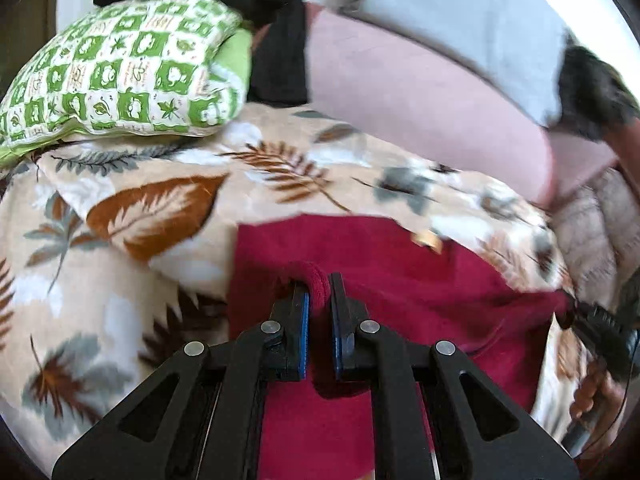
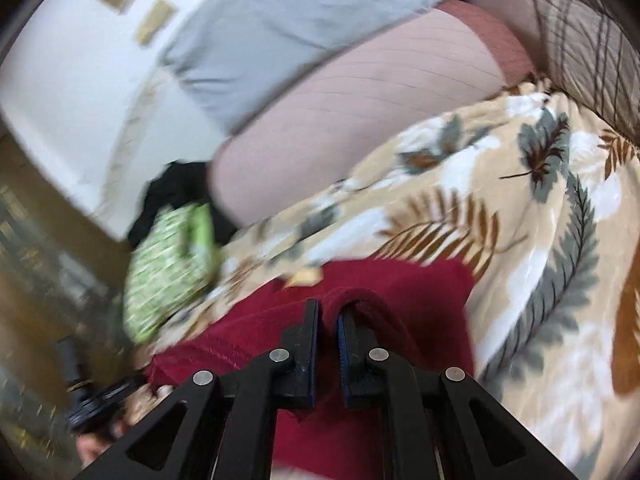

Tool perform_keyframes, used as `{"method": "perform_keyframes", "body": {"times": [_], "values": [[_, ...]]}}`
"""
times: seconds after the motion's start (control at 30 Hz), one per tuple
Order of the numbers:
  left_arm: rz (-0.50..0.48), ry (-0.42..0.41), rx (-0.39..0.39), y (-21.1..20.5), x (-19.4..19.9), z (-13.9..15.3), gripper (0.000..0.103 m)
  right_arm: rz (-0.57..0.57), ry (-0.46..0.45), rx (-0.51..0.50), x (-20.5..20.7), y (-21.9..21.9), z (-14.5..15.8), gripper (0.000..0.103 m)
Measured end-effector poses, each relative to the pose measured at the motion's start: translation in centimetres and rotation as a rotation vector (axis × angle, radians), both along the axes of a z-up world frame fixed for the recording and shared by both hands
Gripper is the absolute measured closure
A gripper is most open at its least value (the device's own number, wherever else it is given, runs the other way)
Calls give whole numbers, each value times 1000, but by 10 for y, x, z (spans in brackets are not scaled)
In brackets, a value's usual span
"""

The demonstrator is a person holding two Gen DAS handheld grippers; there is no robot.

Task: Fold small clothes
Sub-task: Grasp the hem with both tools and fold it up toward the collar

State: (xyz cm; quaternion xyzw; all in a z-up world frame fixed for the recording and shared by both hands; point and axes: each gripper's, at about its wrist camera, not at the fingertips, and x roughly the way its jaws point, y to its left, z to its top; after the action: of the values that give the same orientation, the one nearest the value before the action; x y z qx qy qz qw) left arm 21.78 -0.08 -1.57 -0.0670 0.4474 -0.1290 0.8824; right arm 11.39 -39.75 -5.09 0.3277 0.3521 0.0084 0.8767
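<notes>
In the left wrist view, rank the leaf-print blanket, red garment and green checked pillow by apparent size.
1. leaf-print blanket
2. red garment, though nearness to the camera enlarges it
3. green checked pillow

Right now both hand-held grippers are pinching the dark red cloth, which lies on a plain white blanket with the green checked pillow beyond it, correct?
Not quite: the blanket is not plain white but beige with a leaf print, as both wrist views show. The rest holds: the left hand-held gripper and the right hand-held gripper each pinch a fold of the dark red cloth, and the green checked pillow lies beyond it.
</notes>
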Motion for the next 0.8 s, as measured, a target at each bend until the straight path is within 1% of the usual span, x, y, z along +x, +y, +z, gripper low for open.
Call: {"method": "perform_keyframes", "body": {"times": [0.03, 0.07, 0.1, 0.13, 0.17, 0.2, 0.23, 0.27, 0.3, 0.37, 0.43, 0.5, 0.53, 0.57, 0.6, 0.63, 0.67, 0.73, 0.8], "values": [[10, 21, -21, 3, 10, -5, 95, -21, 45, -14, 10, -5, -8, 86], [14, 48, -50, 8, 19, -9, 95, -44, 71, -22, 14, -12, -14, 82], [15, 62, -58, 12, 22, -10, 94, -68, 55, -9, 11, -20, -13, 82], [10, 64, -61, 14, 23, -9, 93, -66, 14, 12, 4, -24, -8, 82], [-1, 61, -60, 14, 23, -7, 93, -50, -23, 21, -5, -24, -3, 78], [-23, 46, -56, 12, 20, -3, 92, -28, -44, 3, -13, -22, 3, 67], [-37, 36, -48, 10, 16, 0, 91, -8, -58, -31, -20, -18, 7, 59], [-47, 29, -40, 8, 14, 2, 89, 31, -81, -93, -27, -9, 12, 52], [-57, 24, -37, 5, 13, 5, 87, 70, -82, -160, -29, 1, 14, 50], [-67, 33, -43, 1, 14, 6, 71, 156, -39, -299, -26, 27, 10, 50], [-66, 39, -61, -2, 20, 5, 63, 240, -19, -376, -19, 51, 2, 51], [-48, 54, -64, -2, 26, 2, 58, 272, -23, -364, -8, 65, -7, 52], [-25, 58, -50, 0, 28, 2, 47, 263, -15, -325, 7, 68, -13, 52], [-5, 51, -41, 2, 28, 3, 39, 243, -4, -297, 20, 67, -20, 52], [13, 31, -45, 6, 25, 7, 38, 224, 6, -290, 31, 65, -25, 52], [14, 22, -50, 9, 23, 10, 38, 183, 38, -298, 46, 62, -34, 52], [13, 14, -50, 11, 20, 14, 38, 141, 97, -295, 62, 55, -46, 52], [3, -14, -35, 11, 14, 20, 37, 130, 155, -252, 69, 50, -52, 52], [-32, -42, -12, 3, 8, 21, 34, 142, 114, -253, 56, 53, -39, 52]]}}
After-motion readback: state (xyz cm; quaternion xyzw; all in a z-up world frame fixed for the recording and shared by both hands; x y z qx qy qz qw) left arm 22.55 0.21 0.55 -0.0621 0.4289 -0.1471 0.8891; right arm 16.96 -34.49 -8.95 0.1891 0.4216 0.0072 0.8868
